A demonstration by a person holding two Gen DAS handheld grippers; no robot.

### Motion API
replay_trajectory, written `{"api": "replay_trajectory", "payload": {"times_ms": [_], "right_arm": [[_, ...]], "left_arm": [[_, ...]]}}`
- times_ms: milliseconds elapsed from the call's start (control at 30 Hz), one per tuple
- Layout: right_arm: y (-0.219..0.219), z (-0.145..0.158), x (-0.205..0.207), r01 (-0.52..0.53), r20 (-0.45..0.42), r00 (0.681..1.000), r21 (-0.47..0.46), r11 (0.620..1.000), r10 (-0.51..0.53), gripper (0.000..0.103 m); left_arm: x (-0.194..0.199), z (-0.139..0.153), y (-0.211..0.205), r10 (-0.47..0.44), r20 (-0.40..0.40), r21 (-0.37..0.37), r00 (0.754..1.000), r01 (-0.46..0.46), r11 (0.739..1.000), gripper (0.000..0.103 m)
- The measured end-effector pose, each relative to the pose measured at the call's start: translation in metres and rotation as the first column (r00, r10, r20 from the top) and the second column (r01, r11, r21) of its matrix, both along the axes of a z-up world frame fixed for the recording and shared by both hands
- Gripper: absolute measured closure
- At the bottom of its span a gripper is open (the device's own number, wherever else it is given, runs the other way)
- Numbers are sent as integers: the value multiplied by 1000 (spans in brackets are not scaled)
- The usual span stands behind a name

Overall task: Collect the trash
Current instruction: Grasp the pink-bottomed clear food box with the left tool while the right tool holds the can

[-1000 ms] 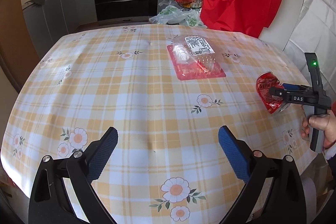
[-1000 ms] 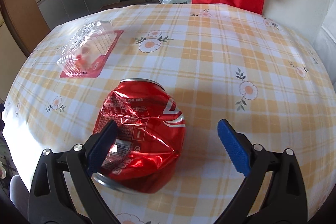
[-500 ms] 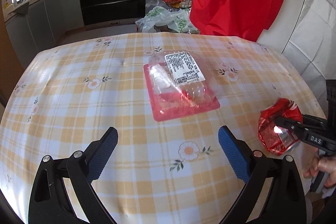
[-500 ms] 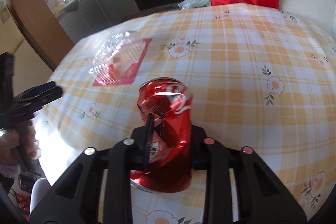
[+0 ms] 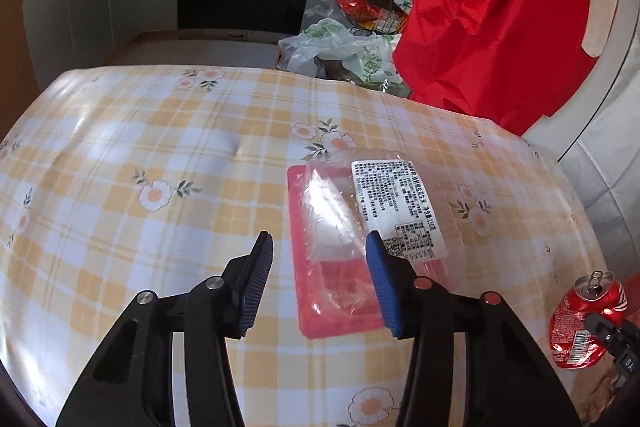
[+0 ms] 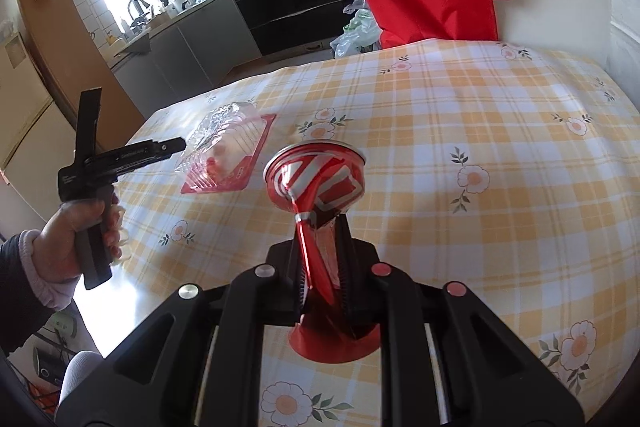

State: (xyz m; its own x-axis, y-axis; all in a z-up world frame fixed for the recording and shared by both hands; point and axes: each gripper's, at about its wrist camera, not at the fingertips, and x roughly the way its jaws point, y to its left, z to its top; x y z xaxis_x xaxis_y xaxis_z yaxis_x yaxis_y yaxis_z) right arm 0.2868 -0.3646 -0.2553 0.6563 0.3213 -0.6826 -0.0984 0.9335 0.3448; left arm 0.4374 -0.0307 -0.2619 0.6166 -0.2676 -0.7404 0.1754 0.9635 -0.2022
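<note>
A crushed red soda can (image 6: 320, 187) is squeezed flat between the jaws of my right gripper (image 6: 323, 259), lifted off the checked tablecloth; it also shows at the right edge of the left wrist view (image 5: 584, 323). A clear plastic food tray with a red base and white label (image 5: 352, 239) lies on the table, also in the right wrist view (image 6: 228, 151). My left gripper (image 5: 318, 259) is partly closed but open and empty, its jaws straddling the tray's near left edge. It shows from the side in the right wrist view (image 6: 160, 149).
The table wears a yellow checked floral cloth (image 5: 160, 155). A red garment (image 5: 500, 15) hangs over a chair at the far right. Plastic bags (image 5: 340, 55) and a wire rack sit beyond the table's far edge, with kitchen cabinets behind.
My right gripper shut on the can, crushed it flatter and lifted it. My left gripper moved forward to the plastic tray and its jaws narrowed.
</note>
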Motion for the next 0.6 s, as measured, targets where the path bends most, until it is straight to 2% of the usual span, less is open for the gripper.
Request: {"api": "replay_trajectory", "payload": {"times_ms": [67, 200, 267, 367, 400, 467, 533, 600], "right_arm": [[-1, -1, 0, 0, -5, 1000, 1, 1000, 0, 86], [-2, -3, -2, -1, -12, 1000, 1, 1000, 1, 86], [-2, -4, -2, -3, -17, 1000, 1, 1000, 3, 86], [0, -5, -3, -6, -22, 1000, 2, 1000, 6, 86], [0, -6, -4, -6, -23, 1000, 3, 1000, 6, 86], [2, -5, -6, -6, -24, 1000, 4, 1000, 6, 86], [4, -4, -8, -8, -25, 1000, 7, 1000, 9, 86], [6, -3, -10, -10, -24, 1000, 9, 1000, 10, 86]], "left_arm": [[8, -3, -3, 10, -7, -15, 1000, -11, 1000, 60], [28, -11, 10, 107, -38, -95, 994, -110, 989, 69], [36, -15, 15, 133, -45, -140, 990, -138, 980, 69], [41, -21, 14, 115, -75, -198, 991, -128, 972, 68], [41, -24, 13, 106, -84, -216, 991, -122, 969, 60], [40, -29, 13, 96, -92, -251, 991, -117, 961, 59], [36, -31, 17, 72, -99, -329, 992, -101, 939, 73], [31, -29, 16, 64, -96, -327, 993, -92, 941, 75]]}}
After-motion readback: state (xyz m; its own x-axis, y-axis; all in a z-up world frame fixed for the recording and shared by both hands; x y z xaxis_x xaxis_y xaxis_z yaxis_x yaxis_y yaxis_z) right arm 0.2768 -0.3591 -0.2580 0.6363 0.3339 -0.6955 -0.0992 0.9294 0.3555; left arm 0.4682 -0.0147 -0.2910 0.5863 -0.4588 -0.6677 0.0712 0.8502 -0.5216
